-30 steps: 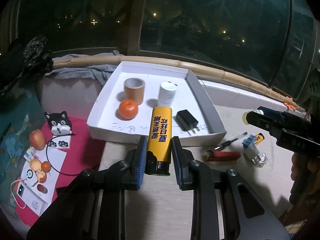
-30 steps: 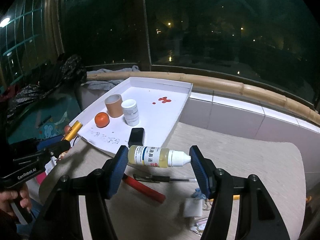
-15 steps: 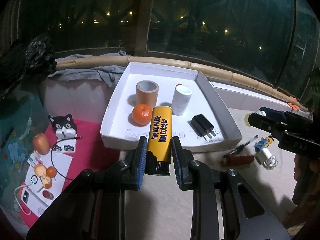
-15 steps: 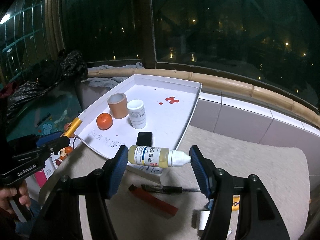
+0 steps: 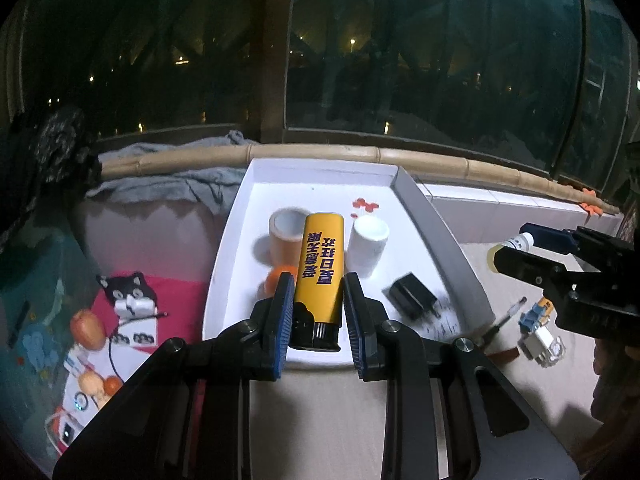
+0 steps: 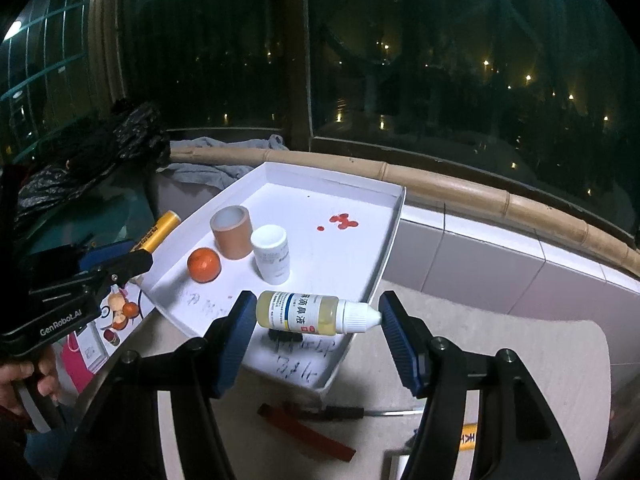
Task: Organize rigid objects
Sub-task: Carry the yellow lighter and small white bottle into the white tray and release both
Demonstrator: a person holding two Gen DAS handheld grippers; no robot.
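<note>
My left gripper (image 5: 315, 312) is shut on a yellow lighter (image 5: 320, 268) with dark print, held lengthwise over the near edge of the white tray (image 5: 420, 208). My right gripper (image 6: 318, 330) is shut on a small dropper bottle (image 6: 308, 313), gripped end to end and held crosswise above the tray's (image 6: 384, 248) near corner. In the tray stand a brown tape roll (image 6: 232, 232), a white jar (image 6: 271, 254), an orange (image 6: 204, 264) and a black charger plug (image 5: 412, 295). The lighter hides most of the orange in the left wrist view.
On the beige table by the tray lie a red-handled tool (image 6: 304, 428), a pen (image 5: 506, 316) and a small blue-and-white gadget (image 5: 540, 336). A pink mat with a cat figure (image 5: 128, 298) and fruit lies left. A bamboo rail (image 6: 500, 200) and dark windows lie behind.
Both grippers have moved forward toward the tray with their loads. The lighter now hangs over the tray's front part, and the dropper bottle over its near corner.
</note>
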